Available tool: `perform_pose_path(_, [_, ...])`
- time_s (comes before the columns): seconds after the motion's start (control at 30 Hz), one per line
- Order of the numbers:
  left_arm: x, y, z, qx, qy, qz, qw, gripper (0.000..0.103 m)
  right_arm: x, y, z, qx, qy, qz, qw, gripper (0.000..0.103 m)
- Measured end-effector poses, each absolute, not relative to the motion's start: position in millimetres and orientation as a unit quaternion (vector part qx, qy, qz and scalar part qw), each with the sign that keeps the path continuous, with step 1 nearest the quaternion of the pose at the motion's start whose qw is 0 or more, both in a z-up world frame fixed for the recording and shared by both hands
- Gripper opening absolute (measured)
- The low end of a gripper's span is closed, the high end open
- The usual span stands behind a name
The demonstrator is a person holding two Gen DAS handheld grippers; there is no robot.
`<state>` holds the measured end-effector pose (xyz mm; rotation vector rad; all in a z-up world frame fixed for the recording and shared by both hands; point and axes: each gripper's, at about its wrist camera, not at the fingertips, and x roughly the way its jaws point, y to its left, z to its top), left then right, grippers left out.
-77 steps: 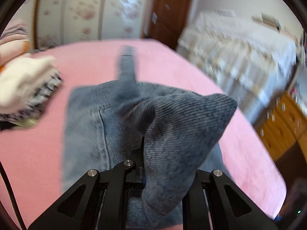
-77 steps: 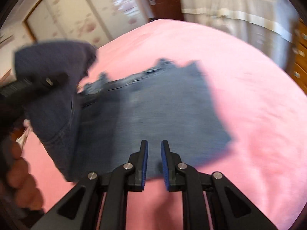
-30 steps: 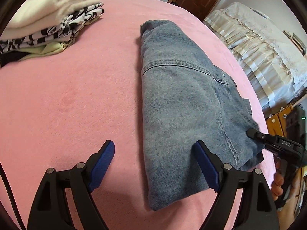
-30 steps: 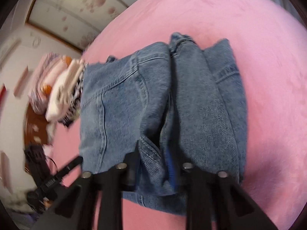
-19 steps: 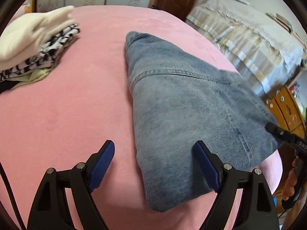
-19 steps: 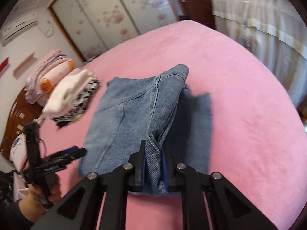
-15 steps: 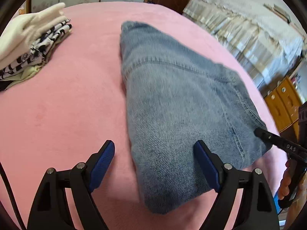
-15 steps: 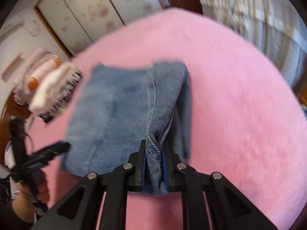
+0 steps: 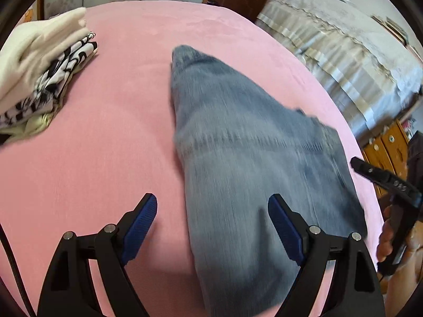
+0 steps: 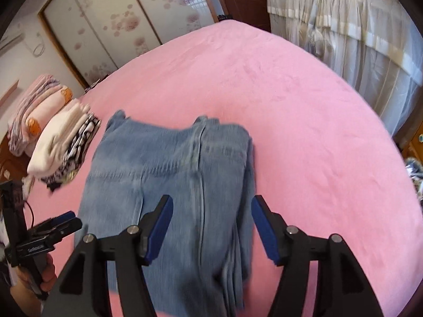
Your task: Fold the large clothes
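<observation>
Folded blue jeans [image 9: 253, 174] lie on the pink bed [image 9: 105, 137]. My left gripper [image 9: 212, 223] is open and empty, just above the near end of the jeans. In the right wrist view the jeans [image 10: 179, 185] lie flat and blurred, with stacked folded layers along their right edge. My right gripper [image 10: 211, 224] is open and empty above that edge. The other gripper shows at the right of the left wrist view [image 9: 383, 182] and at the lower left of the right wrist view [image 10: 53, 229].
A stack of folded clothes [image 9: 39, 66] sits at the left of the bed, also in the right wrist view [image 10: 60, 145]. A second bed with a cream cover [image 9: 343, 52] stands to the right. A wooden dresser [image 9: 388, 145] is beside it.
My right gripper has opened and let go of the jeans' folded edge. The jeans have dropped flat onto the bed. My left gripper stays open.
</observation>
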<state>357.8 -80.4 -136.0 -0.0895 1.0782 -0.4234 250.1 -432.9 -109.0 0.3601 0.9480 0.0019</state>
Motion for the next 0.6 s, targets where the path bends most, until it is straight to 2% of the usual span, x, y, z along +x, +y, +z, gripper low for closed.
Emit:
perform_pose_path(0.13, [394.5,-92.8,-140.3,-0.053,0.525,-0.191,0.828,0.082,295.1,-443.9,-131.7,0.186,0.481,-0.025,0.856,0.062])
perform_pose_path(0.2, [407.4,-99.5,-142.9,-0.058,0.53,-0.192,0.824,0.072,305.5,-450.7,-140.4,0.207,0.486,-0.02,0.849,0.056])
perform_pose_path(0.27, [414.0,-104.8,-144.2,-0.059,0.531,-0.198,0.822,0.063,310.2,-450.0,-140.4,0.183,0.494,-0.035,0.85,0.016])
perform_pose_path(0.37, [414.5,-108.7,-140.1,-0.046,0.5,-0.188,0.844,0.053,300.7,-452.5,-124.3,0.169,0.446,-0.025,0.879,0.013])
perform_pose_path(0.43, [415.5,-111.8,-146.3,-0.039,0.497,-0.188,0.846,0.054,305.3,-456.3,-141.4,0.173,0.471,-0.033,0.865,0.014])
perform_pose_path(0.57, [415.4,-111.3,-139.8,-0.026,0.499,-0.172,0.849,0.056,303.6,-453.9,-131.9,0.164,0.483,-0.066,0.858,0.029])
perform_pose_path(0.6, [411.3,-111.0,-133.2,-0.018,0.494,-0.166,0.853,0.056,297.9,-449.7,-124.0,0.158,0.476,-0.073,0.862,0.029])
